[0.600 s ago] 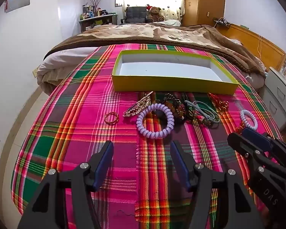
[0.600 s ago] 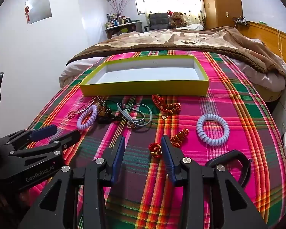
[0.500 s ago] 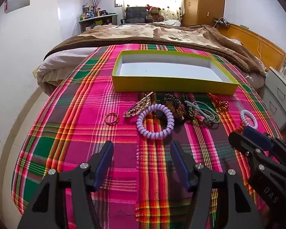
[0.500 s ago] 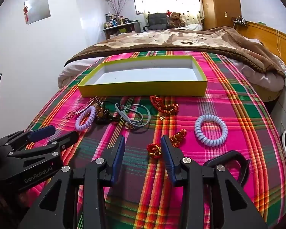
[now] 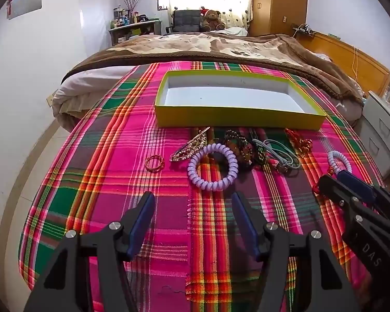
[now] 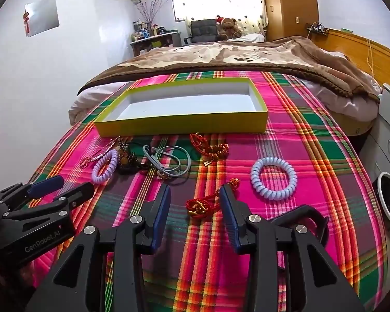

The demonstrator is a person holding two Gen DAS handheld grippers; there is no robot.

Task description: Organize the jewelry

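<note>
We are tidying the jewelry on the bed into the yellow box, which has nothing in it yet. On the left lies a small gold ring, then a purple coil band just ahead of our left tongs. Those tongs are wide apart and hold nothing. Further right, our right tongs stand partly apart with a red beaded piece between them, not yet pinched. We should go down gently, squeeze its thick middle, and not grab the plaid cloth. The blue coil band can wait.
</note>
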